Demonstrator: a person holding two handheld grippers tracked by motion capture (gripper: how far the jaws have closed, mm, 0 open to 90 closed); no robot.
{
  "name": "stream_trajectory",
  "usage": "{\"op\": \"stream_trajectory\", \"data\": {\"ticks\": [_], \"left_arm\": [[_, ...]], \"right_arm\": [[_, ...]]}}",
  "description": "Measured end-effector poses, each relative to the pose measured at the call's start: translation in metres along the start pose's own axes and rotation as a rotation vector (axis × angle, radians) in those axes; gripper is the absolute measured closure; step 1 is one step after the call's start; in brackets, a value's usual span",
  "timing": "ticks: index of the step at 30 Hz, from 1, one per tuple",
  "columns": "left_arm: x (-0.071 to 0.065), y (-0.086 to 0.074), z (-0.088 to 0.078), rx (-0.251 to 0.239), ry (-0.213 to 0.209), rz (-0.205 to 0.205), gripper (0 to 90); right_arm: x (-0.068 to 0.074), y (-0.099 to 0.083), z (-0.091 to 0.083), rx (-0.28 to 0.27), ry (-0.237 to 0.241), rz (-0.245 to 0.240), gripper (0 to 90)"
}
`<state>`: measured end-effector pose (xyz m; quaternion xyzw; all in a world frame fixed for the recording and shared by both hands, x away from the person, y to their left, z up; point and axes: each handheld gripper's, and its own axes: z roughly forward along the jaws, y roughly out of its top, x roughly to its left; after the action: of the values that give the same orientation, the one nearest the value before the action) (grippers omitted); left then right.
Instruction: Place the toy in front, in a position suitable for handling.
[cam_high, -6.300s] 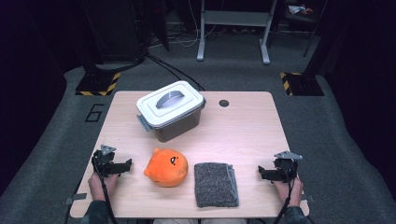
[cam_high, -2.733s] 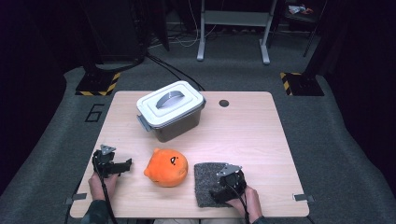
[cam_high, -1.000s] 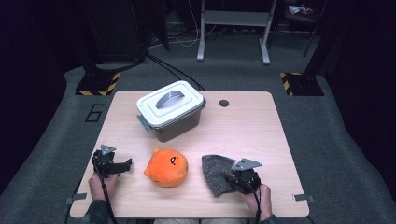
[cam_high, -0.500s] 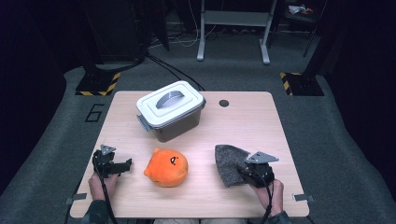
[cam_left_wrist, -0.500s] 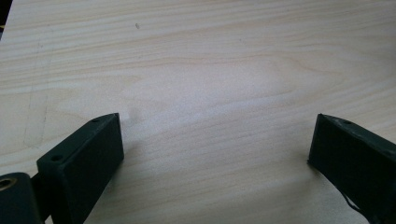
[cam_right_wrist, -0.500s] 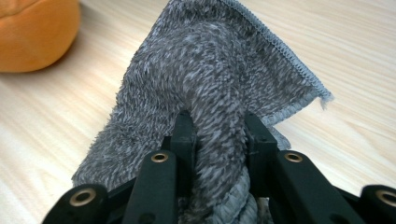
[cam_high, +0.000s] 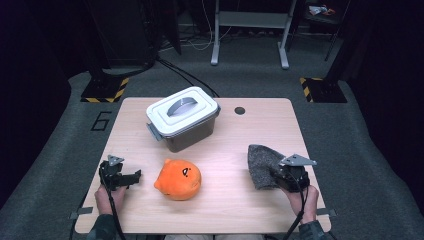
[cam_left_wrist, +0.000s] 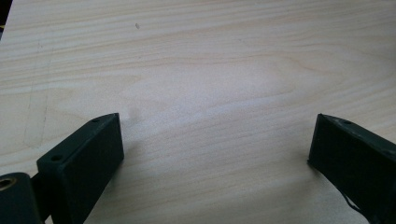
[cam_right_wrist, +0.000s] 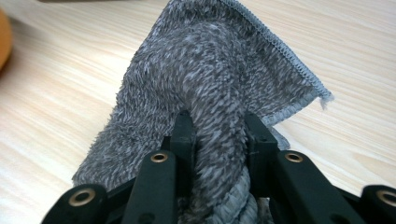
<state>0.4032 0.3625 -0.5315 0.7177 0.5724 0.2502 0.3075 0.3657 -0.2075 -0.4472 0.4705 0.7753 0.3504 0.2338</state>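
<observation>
The desk (cam_high: 250, 130) carried a lidded box (cam_high: 183, 119) at twelve o'clock, an orange plush (cam_high: 178, 179) near the front middle, and a grey cloth (cam_high: 263, 165) at about four o'clock. The cloth hung bunched in the right claw (cam_high: 280, 175), which was clenched on a thick fold of it; in the right gripper view the cloth (cam_right_wrist: 219, 84) rose straight ahead of the claw (cam_right_wrist: 219, 135), its stitched edge trailing toward two o'clock. The right hand was plainly the nearer one; the left was well apart from the cloth, past the plush. The left claw (cam_high: 131, 176) sat released at eight o'clock, bare desk (cam_left_wrist: 210, 70) between its jaws. Against the earlier frames, the cloth no longer lay flat just right of the plush: it had been gathered up and carried rightward, while the left claw, plush and box stayed put.
</observation>
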Motion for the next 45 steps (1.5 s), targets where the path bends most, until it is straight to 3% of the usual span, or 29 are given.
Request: {"op": "stream_trajectory", "data": {"ticks": [11, 20, 32, 45], "left_arm": [[0.000, 0.000, 0.000, 0.000, 0.000, -0.001, 2.7], [0.000, 0.000, 0.000, -0.002, 0.002, 0.000, 2.7], [0.000, 0.000, 0.000, 0.000, 0.000, -0.001, 2.7], [0.000, 0.000, 0.000, -0.005, 0.004, -0.002, 2.7]], "right_arm": [[-0.035, -0.003, 0.003, 0.018, -0.059, 0.067, 69.8], [-0.053, -0.005, 0.009, 0.042, -0.098, 0.091, 69.6], [-0.078, -0.008, 0.030, 0.081, -0.129, 0.149, 68.8], [-0.094, -0.013, 0.060, 0.152, -0.160, 0.207, 63.0]]}}
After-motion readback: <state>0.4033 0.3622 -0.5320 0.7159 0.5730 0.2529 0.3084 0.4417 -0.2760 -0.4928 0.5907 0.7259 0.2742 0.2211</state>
